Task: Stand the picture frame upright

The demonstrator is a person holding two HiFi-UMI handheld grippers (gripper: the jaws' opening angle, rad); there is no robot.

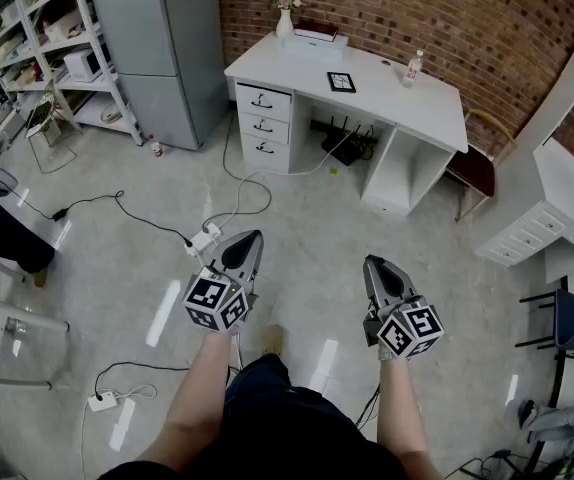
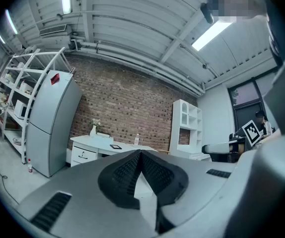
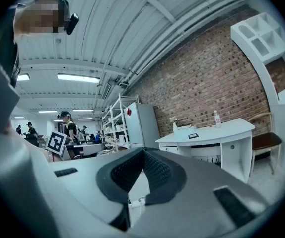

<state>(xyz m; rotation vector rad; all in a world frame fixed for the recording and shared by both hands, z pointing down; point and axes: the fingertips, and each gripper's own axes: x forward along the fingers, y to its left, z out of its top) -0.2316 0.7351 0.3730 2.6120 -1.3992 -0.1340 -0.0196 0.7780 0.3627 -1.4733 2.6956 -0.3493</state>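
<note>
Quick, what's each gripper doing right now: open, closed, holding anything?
Left gripper: closed, jaws together, holding nothing.
Right gripper: closed, jaws together, holding nothing.

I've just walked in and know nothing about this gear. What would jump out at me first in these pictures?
In the head view, the grey left gripper and grey right gripper are held out level in front of the person. Each carries a black-and-white marker cube, and their jaws are closed on nothing. Ahead, a white desk stands against the red brick wall, with a small dark picture frame lying flat on its top.
</note>
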